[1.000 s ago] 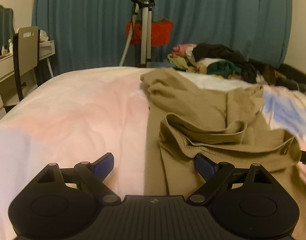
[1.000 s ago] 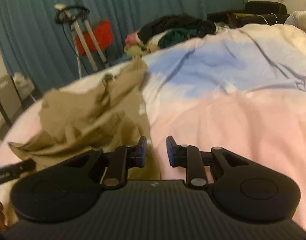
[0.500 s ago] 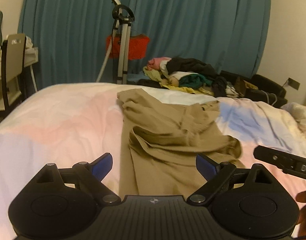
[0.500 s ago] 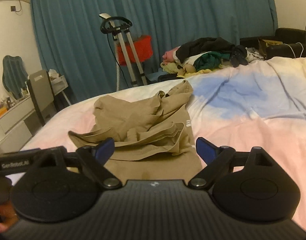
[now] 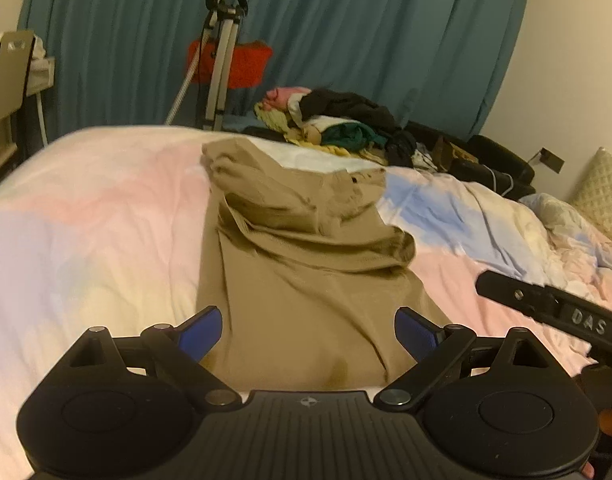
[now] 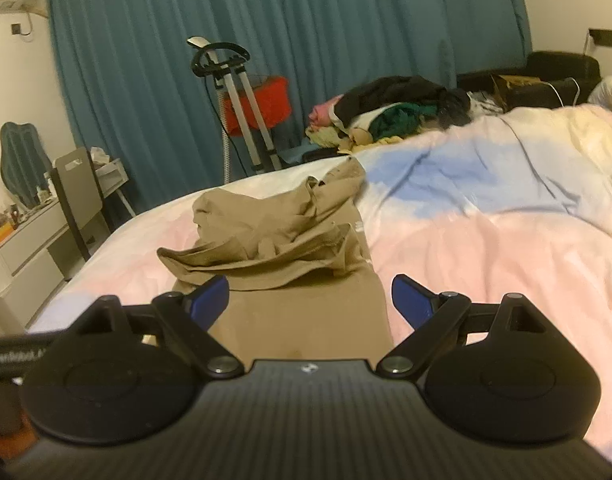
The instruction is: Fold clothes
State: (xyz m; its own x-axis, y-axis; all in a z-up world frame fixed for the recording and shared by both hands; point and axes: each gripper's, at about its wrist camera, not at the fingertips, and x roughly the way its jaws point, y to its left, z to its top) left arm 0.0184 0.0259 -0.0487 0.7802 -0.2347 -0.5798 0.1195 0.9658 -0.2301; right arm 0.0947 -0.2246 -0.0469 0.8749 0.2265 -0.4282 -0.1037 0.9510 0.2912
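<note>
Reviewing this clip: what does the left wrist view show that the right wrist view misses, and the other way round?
Only the left wrist view shows the quilted pillow at the far right and the other tool's bar labelled DAS. Only the right wrist view shows the white dresser and the wall air conditioner. Both show the tan garment partly folded on the bed, the clothes pile, the teal curtain, and an open gripper: left gripper, right gripper.
</note>
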